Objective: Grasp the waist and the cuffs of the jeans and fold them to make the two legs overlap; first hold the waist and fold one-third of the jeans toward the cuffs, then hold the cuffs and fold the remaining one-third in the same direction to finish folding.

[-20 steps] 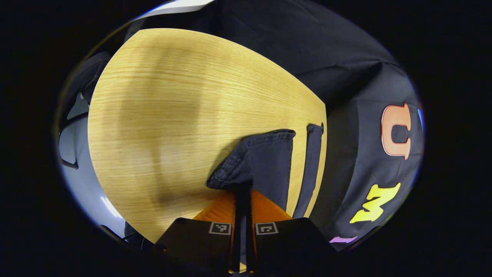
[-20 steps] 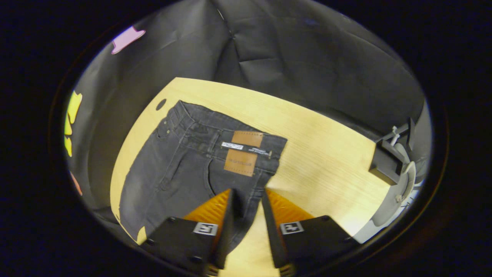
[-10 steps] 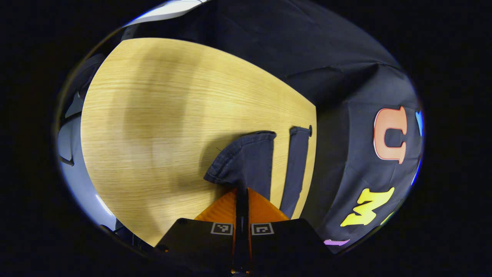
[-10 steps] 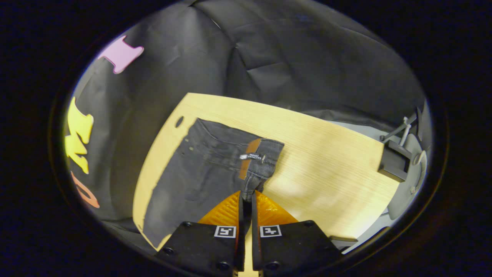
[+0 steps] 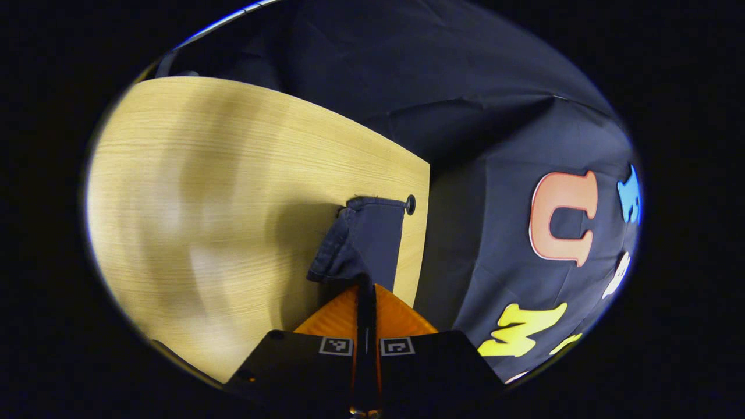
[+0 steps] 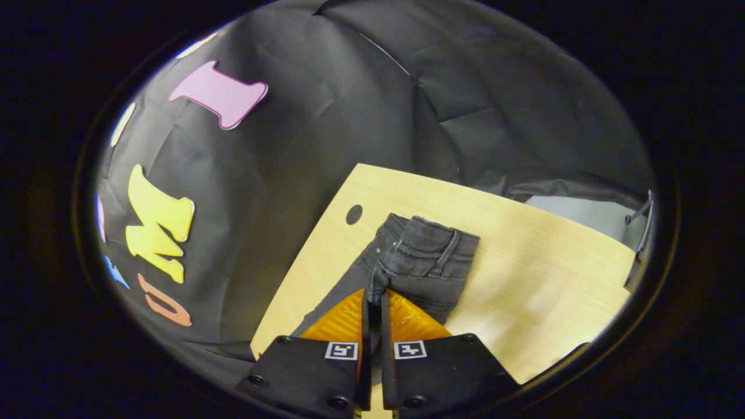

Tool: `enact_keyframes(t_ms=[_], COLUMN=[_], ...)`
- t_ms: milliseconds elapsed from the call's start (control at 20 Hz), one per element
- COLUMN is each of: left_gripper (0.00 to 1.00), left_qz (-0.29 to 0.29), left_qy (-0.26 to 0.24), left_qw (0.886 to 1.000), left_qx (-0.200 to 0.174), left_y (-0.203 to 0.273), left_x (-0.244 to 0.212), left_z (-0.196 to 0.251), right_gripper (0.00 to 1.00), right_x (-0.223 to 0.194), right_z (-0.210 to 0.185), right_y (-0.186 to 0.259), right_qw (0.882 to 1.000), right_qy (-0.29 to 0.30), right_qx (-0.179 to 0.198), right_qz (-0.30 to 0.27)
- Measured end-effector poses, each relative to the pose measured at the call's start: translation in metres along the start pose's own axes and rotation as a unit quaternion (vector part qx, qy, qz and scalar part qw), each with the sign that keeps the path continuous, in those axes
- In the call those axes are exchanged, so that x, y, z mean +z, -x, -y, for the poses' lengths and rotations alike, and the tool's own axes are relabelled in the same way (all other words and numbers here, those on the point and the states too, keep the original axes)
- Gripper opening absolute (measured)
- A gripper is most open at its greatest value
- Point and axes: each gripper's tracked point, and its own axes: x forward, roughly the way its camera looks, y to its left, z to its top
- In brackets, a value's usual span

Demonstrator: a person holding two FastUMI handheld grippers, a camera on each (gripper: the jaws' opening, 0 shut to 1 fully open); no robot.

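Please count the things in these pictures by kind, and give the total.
Jeans: 1
Table: 1
Grippers, left gripper and right gripper, each shut on the jeans: 2
Cable holes in the table: 1
Total: 5

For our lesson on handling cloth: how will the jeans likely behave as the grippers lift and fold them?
Probably floppy: the jeans bunch and drape where the right gripper pinches the waist. The cuff curls at the left gripper, so unheld parts likely sag. Thick seams suggest some weight.

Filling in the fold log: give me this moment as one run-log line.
stage: leg-over-leg fold | left tongs: shut on cuff | right tongs: shut on waist | jeans: lifted over table
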Motion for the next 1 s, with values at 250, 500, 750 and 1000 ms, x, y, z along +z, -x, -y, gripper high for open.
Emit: enact_keyframes(t_ms=[250,500,750,1000], left_gripper=[0.04,0.03,0.04,0.03], left_qz=[0.019,0.046,0.050,0.040], left_qy=[0.041,0.023,-0.011,-0.050], left_qw=[0.999,0.998,0.998,0.996], left_qx=[0.017,0.028,0.046,0.054], left_y=[-0.048,-0.083,-0.137,-0.184], left_x=[0.009,0.006,0.009,0.010], left_z=[0.015,0.040,0.057,0.065], right_gripper=[0.08,0.08,0.08,0.08], right_x=[0.013,0.020,0.027,0.026], right_z=[-0.022,-0.036,-0.044,-0.042], right_y=[-0.042,-0.080,-0.119,-0.153], right_qw=[0.999,0.999,0.999,0.999], right_qy=[-0.019,-0.001,0.010,0.014], right_qx=[0.024,0.029,0.023,0.022], right_qz=[0.020,0.033,0.037,0.035])
